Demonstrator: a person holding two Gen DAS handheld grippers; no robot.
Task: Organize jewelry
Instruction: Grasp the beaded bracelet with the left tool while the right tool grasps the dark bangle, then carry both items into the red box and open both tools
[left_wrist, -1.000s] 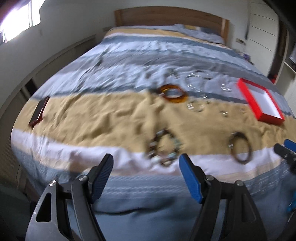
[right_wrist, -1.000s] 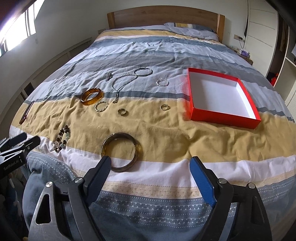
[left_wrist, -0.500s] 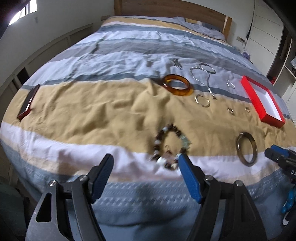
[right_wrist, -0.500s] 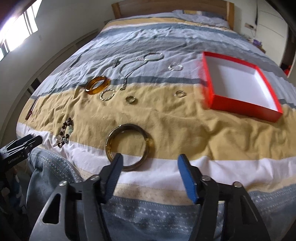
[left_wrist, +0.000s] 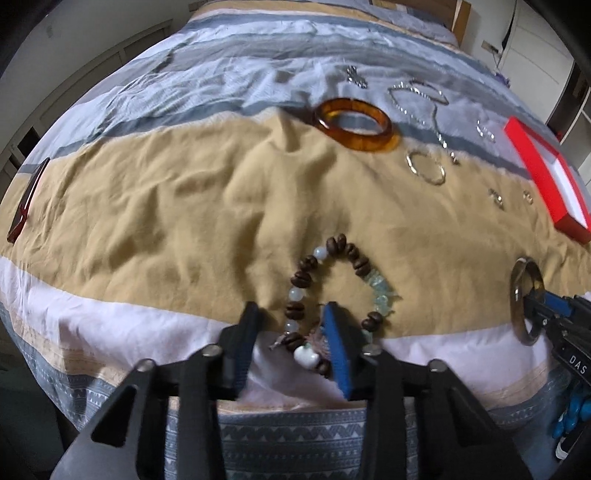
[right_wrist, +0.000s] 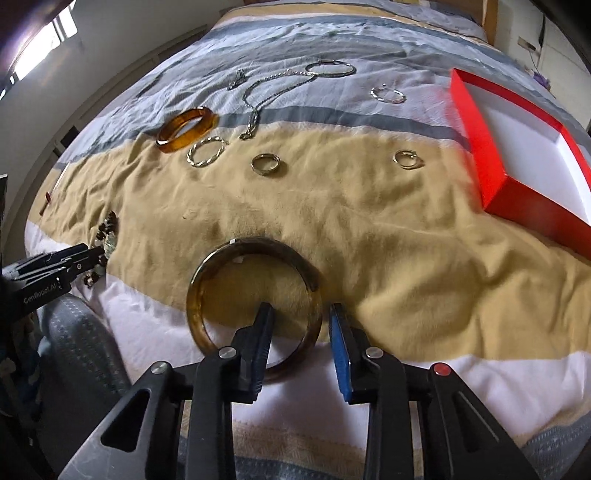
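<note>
On the bed (right_wrist: 369, 221), the open left tongs (left_wrist: 291, 343) straddle one side of a beaded bracelet (left_wrist: 332, 295); the open right tongs (right_wrist: 299, 343) straddle a dark bangle's (right_wrist: 255, 302) rim. A red box (right_wrist: 517, 184) lies right.

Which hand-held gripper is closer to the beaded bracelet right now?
Left. The left hand-held gripper straddles the beaded bracelet's near side, jaws open around it. The right hand-held gripper is off to the side, straddling the dark bangle.
</note>
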